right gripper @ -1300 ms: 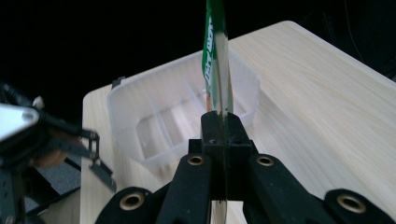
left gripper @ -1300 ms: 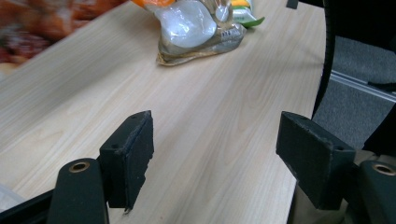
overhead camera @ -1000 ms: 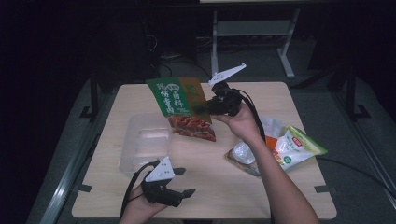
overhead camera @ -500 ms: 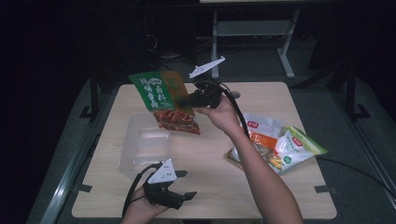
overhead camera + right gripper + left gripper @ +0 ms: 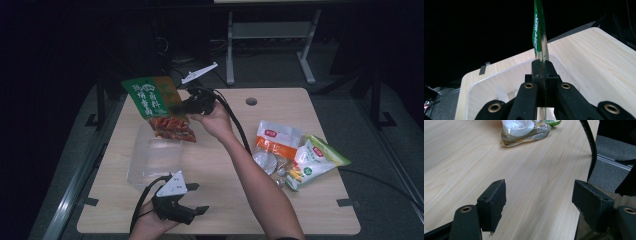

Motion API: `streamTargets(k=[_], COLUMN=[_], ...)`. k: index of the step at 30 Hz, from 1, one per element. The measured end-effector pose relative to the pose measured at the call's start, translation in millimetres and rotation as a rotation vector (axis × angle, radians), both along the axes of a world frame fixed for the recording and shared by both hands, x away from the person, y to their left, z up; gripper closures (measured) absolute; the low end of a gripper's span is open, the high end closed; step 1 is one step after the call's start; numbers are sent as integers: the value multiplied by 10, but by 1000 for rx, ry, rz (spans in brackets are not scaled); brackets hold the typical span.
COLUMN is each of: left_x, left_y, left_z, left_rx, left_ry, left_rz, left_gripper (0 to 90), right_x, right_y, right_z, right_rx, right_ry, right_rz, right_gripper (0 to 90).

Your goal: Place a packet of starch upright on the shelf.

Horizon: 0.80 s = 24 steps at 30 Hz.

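- Right gripper (image 5: pixel 176 106) clamped on one edge of the green snack packet (image 5: pixel 156 106), held in the air above the clear plastic tray (image 5: pixel 150 159).
- Left gripper (image 5: pixel 537 203) wide open, idle over the tabletop (image 5: pixel 225 165) near its front edge.
- Risk: the thin edge hold may slip, and the packet would swing or drop outside the tray.
- Risk: the light tray could skid if the packet bumps it.

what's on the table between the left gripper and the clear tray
Nothing: in the high view, only bare tabletop separates the open left gripper from the near edge of the clear tray, which lies just beyond it.
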State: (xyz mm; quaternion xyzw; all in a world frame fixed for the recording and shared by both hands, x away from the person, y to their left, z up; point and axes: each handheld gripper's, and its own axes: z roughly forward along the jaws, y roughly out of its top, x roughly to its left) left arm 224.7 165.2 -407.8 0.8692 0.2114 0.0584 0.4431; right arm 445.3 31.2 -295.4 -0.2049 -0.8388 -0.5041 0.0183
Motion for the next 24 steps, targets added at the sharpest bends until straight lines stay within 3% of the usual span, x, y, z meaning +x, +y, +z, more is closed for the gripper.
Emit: streamTargets(k=[13, 24], left_x=[32, 32], left_y=[41, 39], left_z=[-2, -3], left_rx=[-6, -3], left_ry=[-2, -2], left_rz=[2, 3], left_gripper=[269, 269], right_x=[184, 248], right_y=[326, 425], right_z=[-353, -556], right_rx=[8, 2], right_ry=[49, 77], right_rz=[-21, -51], right_gripper=[900, 900])
